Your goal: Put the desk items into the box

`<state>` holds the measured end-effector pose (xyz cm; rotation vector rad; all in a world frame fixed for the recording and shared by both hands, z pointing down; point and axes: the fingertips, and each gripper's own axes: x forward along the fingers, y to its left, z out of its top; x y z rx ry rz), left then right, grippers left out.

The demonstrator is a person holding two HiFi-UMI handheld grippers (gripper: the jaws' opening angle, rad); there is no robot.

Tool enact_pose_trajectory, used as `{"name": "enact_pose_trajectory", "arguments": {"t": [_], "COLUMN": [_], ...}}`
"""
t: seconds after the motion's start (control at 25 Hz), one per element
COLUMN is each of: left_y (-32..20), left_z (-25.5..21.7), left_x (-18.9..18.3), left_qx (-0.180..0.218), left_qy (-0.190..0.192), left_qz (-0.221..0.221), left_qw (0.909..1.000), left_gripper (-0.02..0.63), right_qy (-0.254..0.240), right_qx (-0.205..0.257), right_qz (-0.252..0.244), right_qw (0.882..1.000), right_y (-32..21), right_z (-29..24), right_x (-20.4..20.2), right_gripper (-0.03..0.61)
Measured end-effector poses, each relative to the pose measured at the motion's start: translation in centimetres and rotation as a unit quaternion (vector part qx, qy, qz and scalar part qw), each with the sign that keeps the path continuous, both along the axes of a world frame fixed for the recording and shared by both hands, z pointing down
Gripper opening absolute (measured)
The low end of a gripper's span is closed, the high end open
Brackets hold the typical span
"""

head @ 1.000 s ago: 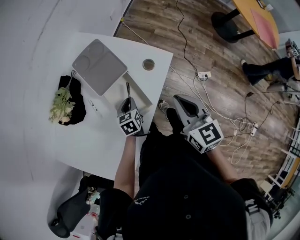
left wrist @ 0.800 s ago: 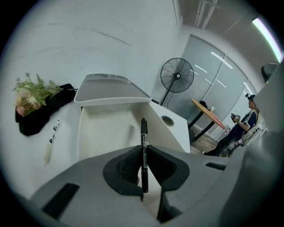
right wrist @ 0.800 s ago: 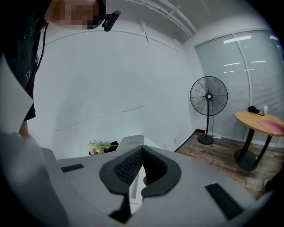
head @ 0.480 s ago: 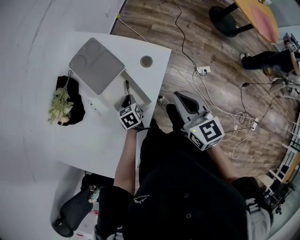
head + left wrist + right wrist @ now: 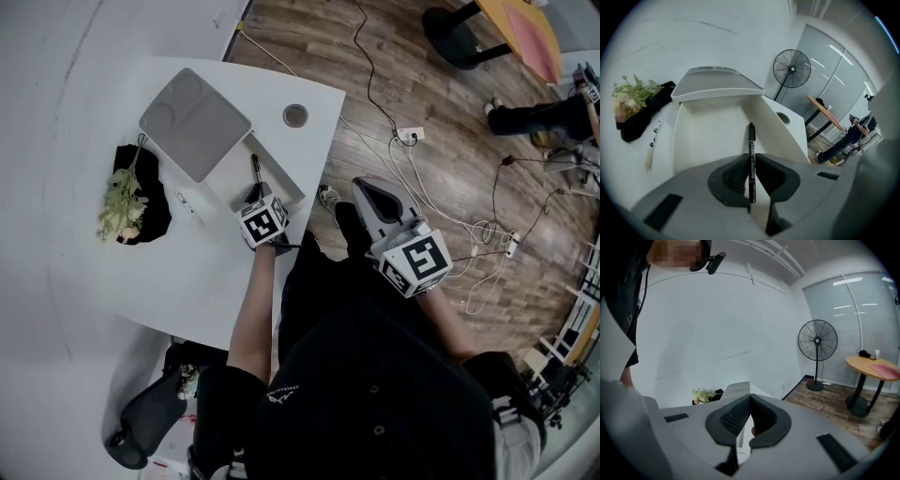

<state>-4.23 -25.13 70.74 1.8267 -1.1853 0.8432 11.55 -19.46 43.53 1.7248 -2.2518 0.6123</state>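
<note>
A black pen (image 5: 751,140) is clamped between the jaws of my left gripper (image 5: 751,158), its tip pointing into the open white box (image 5: 705,136). In the head view the left gripper (image 5: 254,196) sits at the box's near end with the pen (image 5: 255,169) lying over the box's inside (image 5: 230,178). The grey lid (image 5: 195,122) stands open at the far side. A white pen (image 5: 186,203) lies on the table left of the box. My right gripper (image 5: 367,187) hangs off the table's right edge, above the floor, shut on nothing (image 5: 750,401).
A bunch of flowers (image 5: 120,202) lies on a black cloth at the table's left. A small round disc (image 5: 295,115) sits near the table's far right corner. Cables and a power strip (image 5: 408,139) trail over the wooden floor. A fan (image 5: 791,69) stands beyond.
My left gripper has edged a little further over the box's near end with the pen still in it. The right gripper has hardly moved.
</note>
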Motion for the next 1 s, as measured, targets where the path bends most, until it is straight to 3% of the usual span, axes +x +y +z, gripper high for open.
{"name": "enact_pose_trajectory", "arguments": {"t": [0.48, 0.64, 0.84, 1.0], "left_y": [0.3, 0.1, 0.0, 0.2], "left_z": [-1.7, -3.3, -6.7, -9.9], "left_x": [0.2, -0.1, -0.3, -0.7], "left_qx": [0.043, 0.083, 0.146, 0.194], "left_qy": [0.003, 0.012, 0.051, 0.049], "left_qz": [0.016, 0.009, -0.003, 0.001], "left_qw": [0.9989, 0.9964, 0.9879, 0.9798], "left_gripper": [0.049, 0.008, 0.008, 0.006], "right_qy": [0.003, 0.001, -0.001, -0.007], "right_qx": [0.016, 0.020, 0.025, 0.032], "right_qz": [0.006, 0.002, -0.012, -0.030], "right_qw": [1.000, 1.000, 1.000, 0.999], "right_y": [1.0, 1.4, 2.1, 2.4], "right_z": [-1.1, -1.3, -1.5, -1.8], "right_x": [0.4, 0.3, -0.5, -1.1], "right_gripper": [-0.002, -0.002, -0.002, -0.002]}}
